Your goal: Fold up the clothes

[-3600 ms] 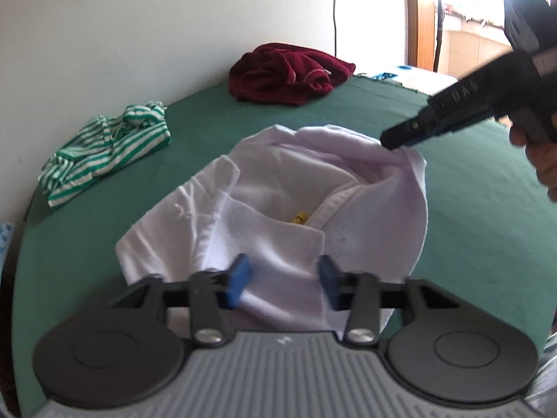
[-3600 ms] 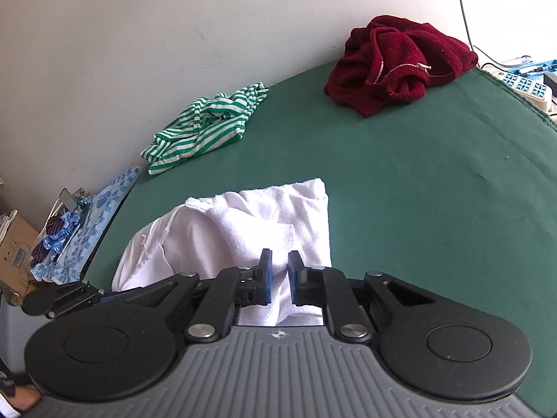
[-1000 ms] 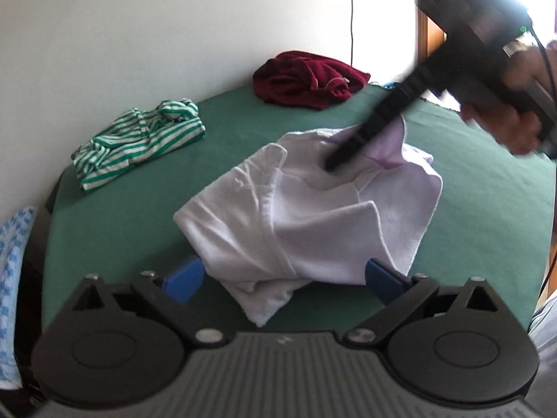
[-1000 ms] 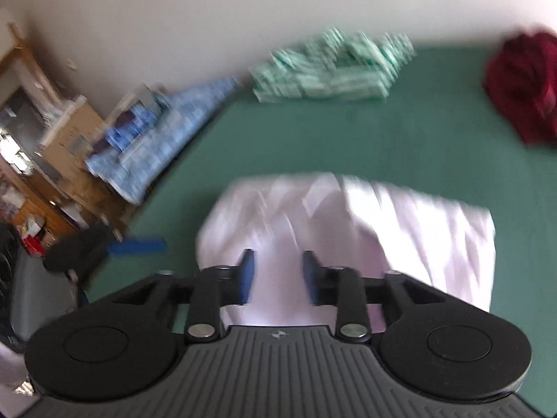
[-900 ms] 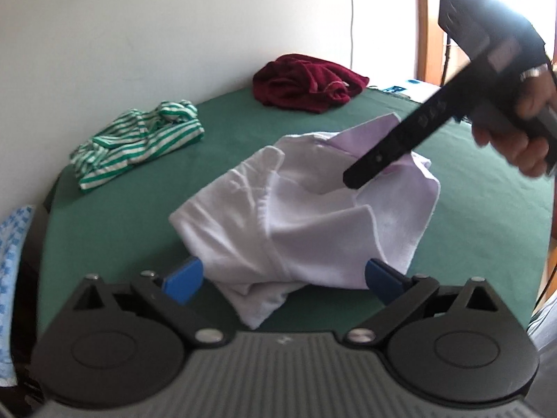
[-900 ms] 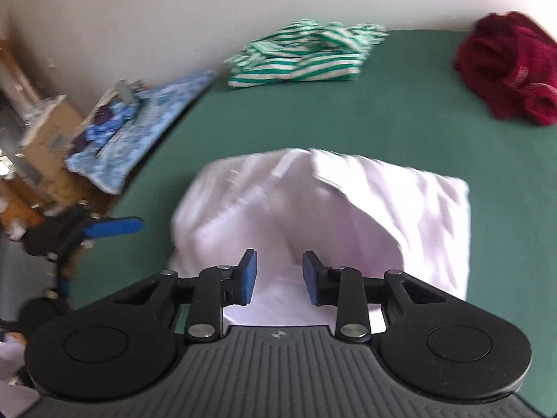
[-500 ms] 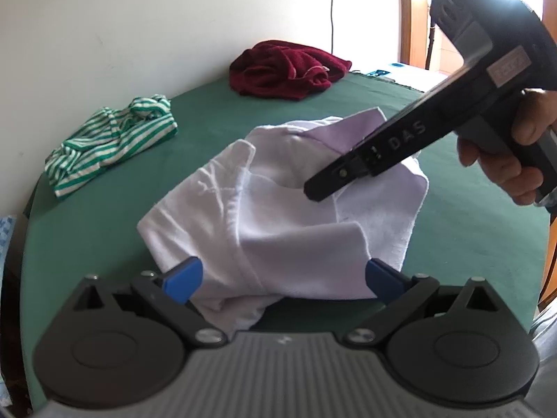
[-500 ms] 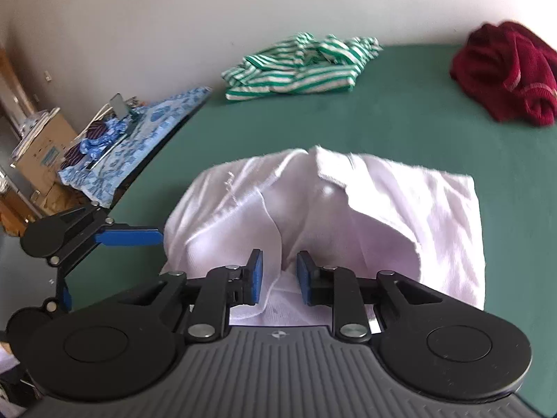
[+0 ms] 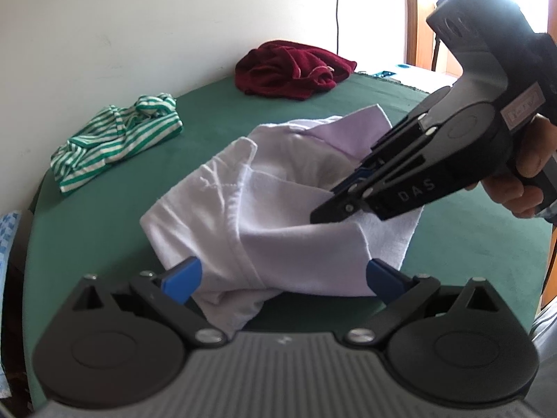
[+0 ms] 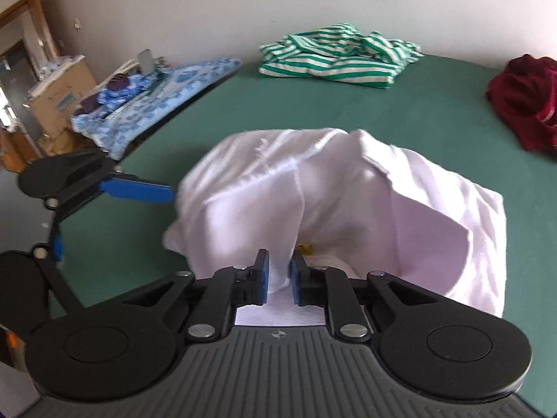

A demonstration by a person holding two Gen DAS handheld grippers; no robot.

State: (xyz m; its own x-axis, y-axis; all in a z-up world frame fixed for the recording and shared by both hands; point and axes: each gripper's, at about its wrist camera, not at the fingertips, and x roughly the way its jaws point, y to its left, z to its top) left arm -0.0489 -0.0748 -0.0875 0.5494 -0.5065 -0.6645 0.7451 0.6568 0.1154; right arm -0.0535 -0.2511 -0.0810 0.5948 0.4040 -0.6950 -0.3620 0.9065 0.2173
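Centrally, white shirt [image 9: 278, 209] lies rumpled on the green surface [image 9: 104, 216], partly folded, collar side raised toward 1 o'clock in the left wrist view.

Right claw [image 10: 278, 278]: jaws have just been closing, now pinched on a fold of the shirt; white cloth fills the narrow gap between the blue pads [image 10: 261, 278]. In the left wrist view the right claw [image 9: 323, 210] comes in from 3 o'clock, angled down, its tip buried in the shirt's middle fold. A hand [image 9: 522, 181] grips its handle at the 3 o'clock edge.

Left claw [image 9: 282, 278]: jaws wide apart, blue pads [image 9: 181, 278] at either side of the shirt's near hem, not pressing on it. In the right wrist view the left claw [image 10: 115, 216] sits at 9 o'clock, one blue pad just beside the shirt's edge; contact cannot be told.

Other cloth on the surface, well apart from the shirt:
- striped garment [image 9: 115, 142], green and white, bunched at 10 o'clock in the left wrist view.
- red garment [image 9: 292, 69], heaped at 12 o'clock by the wall.

Off the surface, at 10 o'clock in the right wrist view: blue patterned cloth [image 10: 156, 104], cardboard box [image 10: 59, 104] beside it.
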